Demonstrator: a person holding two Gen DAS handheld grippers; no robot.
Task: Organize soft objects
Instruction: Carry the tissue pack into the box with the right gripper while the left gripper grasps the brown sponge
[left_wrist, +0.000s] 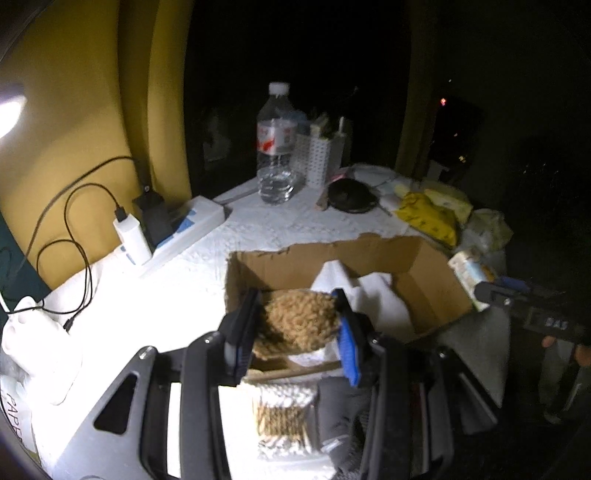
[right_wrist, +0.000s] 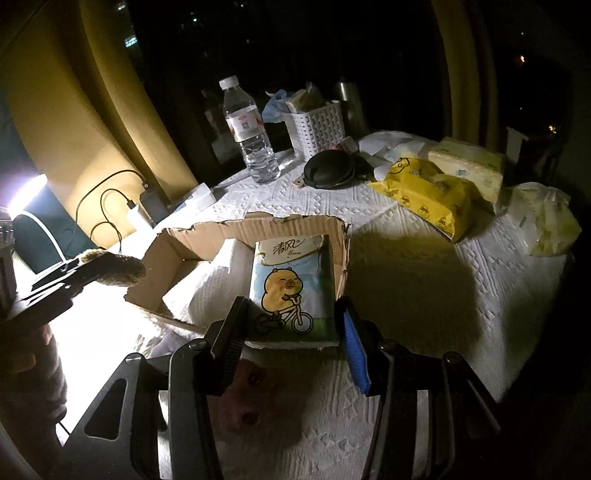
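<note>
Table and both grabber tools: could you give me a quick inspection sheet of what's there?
Surface: table under a white textured cloth.
Job's things: torn cardboard box holding white padding; yellow tissue pack and pale tissue packs lying outside.
Clutter: water bottle, white basket, dark round case.
Grippers: left gripper shut on a tan fuzzy ball; right gripper shut on a cartoon tissue pack.
Cables: black cable to a white charger.
Surroundings: yellow curtains, dark window.
</note>
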